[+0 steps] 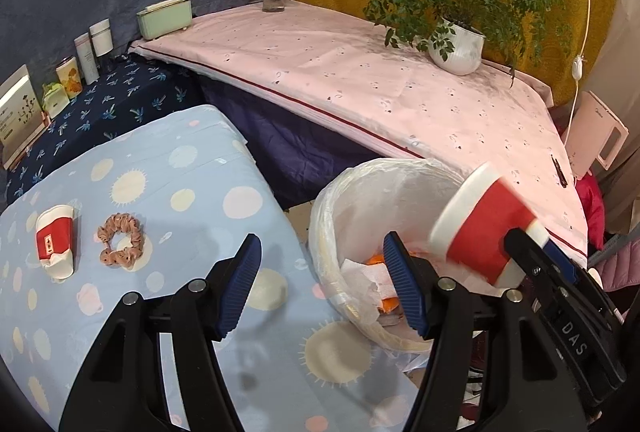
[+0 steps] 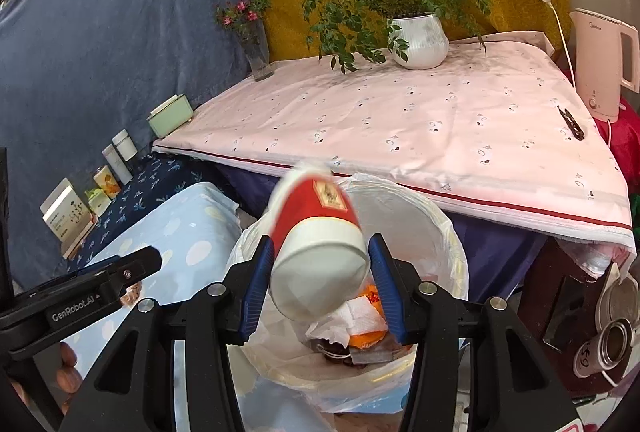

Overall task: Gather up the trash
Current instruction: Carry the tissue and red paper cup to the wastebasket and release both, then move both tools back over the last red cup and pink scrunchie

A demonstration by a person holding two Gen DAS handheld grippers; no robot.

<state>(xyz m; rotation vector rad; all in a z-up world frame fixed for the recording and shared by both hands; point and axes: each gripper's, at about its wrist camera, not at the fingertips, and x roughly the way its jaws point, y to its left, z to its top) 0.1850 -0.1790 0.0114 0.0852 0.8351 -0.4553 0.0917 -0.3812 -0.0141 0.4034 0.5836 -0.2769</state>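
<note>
Right gripper [image 2: 320, 284]: jaws clenched on a red-and-white paper cup [image 2: 316, 248], pads pressing its two sides; cup tilted, its white base toward the camera.
Cup position: held above the open mouth of the lined trash bin [image 2: 424, 207], not touching the contents.
Bin: stood just off the near edge of the blue dotted bench [image 1: 192, 167], between it and the pink-clothed bench [image 1: 360, 71]; crumpled white tissue [image 1: 368, 276] and orange scraps lay inside.
Left gripper [image 1: 320, 284]: jaws released, nothing between the pads; it hung over the blue bench's edge nearest the bin.
Remaining trash: a second, crushed red-and-white cup [image 1: 54, 242] lay on its side near the blue bench's left edge.
Beside it: a pink scrunchie [image 1: 121, 242], just apart from the crushed cup.
</note>
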